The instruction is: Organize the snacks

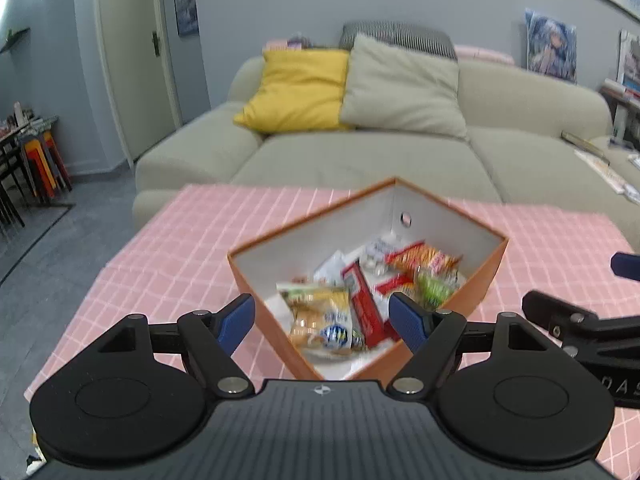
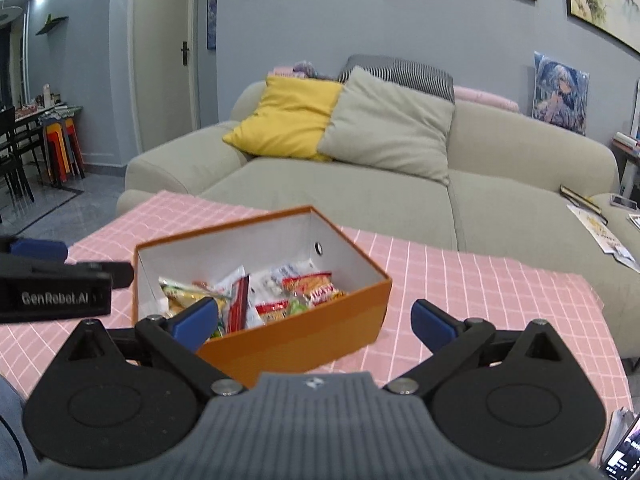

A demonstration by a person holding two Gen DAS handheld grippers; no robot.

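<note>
Nearest the left wrist camera, the left gripper [image 1: 324,322] with black linkage arms and blue rubber pads stands with its jaws spread wide and nothing between the pads; it hovers above the near corner of an orange cardboard box with a white interior [image 1: 486,276]. In the right wrist view, the right gripper [image 2: 316,326], of the same black and blue build, is likewise spread wide and empty, poised above the box's near orange wall [image 2: 300,344], with its left pad over the rim and its right pad out over the cloth. Each gripper shows at the edge of the other's view, side by side and apart. The box sits on a table covered with a pink cloth checked in thin white lines [image 1: 160,248], with one corner turned toward the left gripper. Inside it lies a loose pile of packaged snacks [image 1: 360,300]: a yellow and green bag of pastries [image 1: 320,316], a long red carton [image 1: 362,308], an orange and red crinkly packet [image 1: 424,258], a green wrapped sweet [image 1: 434,286] and some white wrappers, slightly blurred. Beyond the table stands a pale beige fabric sofa [image 1: 360,160] carrying a yellow cushion [image 1: 300,88], a grey-beige cushion [image 1: 404,88] and a black and white striped cushion [image 1: 396,36] behind them. Farthest back is a blue-grey wall [image 2: 360,20] with framed pictures and a cream door on the left.
</note>
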